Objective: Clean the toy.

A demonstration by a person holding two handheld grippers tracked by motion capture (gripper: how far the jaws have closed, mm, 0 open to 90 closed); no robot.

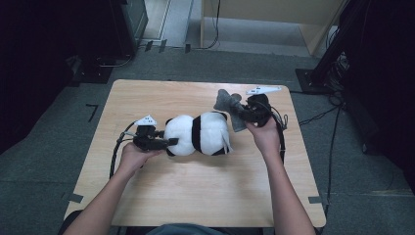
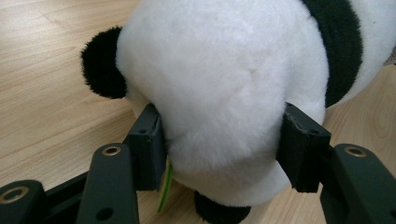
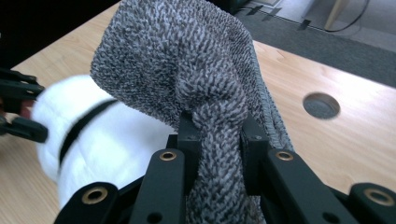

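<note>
A black-and-white panda plush [image 1: 200, 133] lies on its side in the middle of the wooden table [image 1: 195, 191]. My left gripper [image 1: 169, 142] comes in from the left, its jaws pressed into the white fur at that end of the panda [image 2: 224, 70]; a green tag hangs by one pad [image 2: 149, 144]. My right gripper [image 1: 243, 111] is raised off the table at the panda's right end and is shut on a grey knitted cloth [image 1: 227, 102]. In the right gripper view the cloth [image 3: 187, 60] bunches between the jaws and drapes above the panda [image 3: 107, 135].
A round cable hole [image 3: 321, 105] sits in the tabletop near the far right. Cables trail from both grippers over the table's edges. Black stands [image 1: 337, 44] and wires crowd the floor at the right, and a wooden panel [image 1: 274, 14] stands at the back.
</note>
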